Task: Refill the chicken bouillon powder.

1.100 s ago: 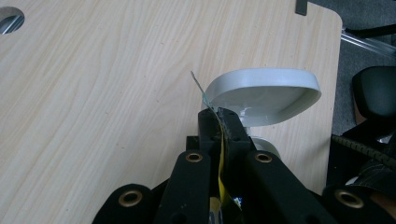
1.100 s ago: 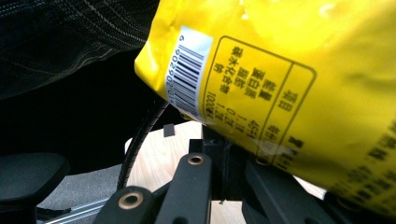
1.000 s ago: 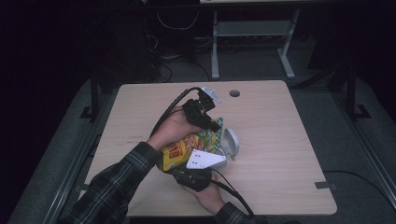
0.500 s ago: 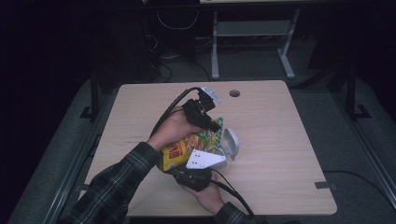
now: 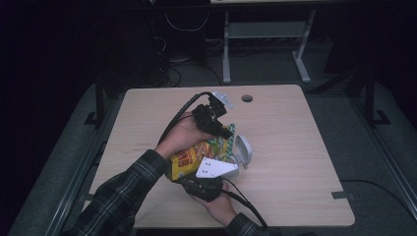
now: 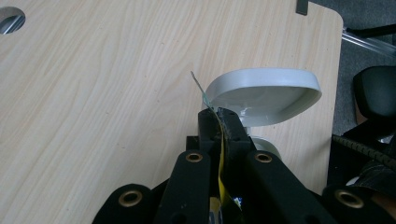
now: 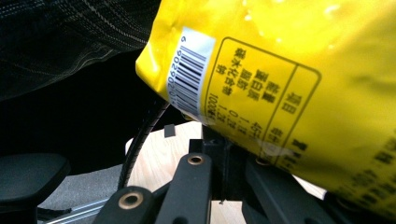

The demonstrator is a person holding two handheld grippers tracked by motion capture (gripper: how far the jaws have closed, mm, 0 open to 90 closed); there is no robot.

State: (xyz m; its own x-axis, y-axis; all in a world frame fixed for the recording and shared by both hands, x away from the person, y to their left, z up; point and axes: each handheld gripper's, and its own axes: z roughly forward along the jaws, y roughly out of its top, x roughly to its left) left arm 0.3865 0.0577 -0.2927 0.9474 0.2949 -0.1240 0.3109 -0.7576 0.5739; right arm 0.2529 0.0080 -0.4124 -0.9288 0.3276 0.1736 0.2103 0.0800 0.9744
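Grippers meet over the middle of the pale wooden table (image 5: pixel 295 147). The left gripper (image 6: pixel 219 122), centre frame in the high view, has its jaws clamped on the thin top edge of a yellow crinkled snack bag (image 5: pixel 196 152). Just beyond it, in the left gripper view's centre right, a grey oval plastic container (image 6: pixel 264 95) stands with its lid open. The right gripper (image 5: pixel 206 184), lower centre, sits under the bag's bottom; whether its jaws grip cannot be told.
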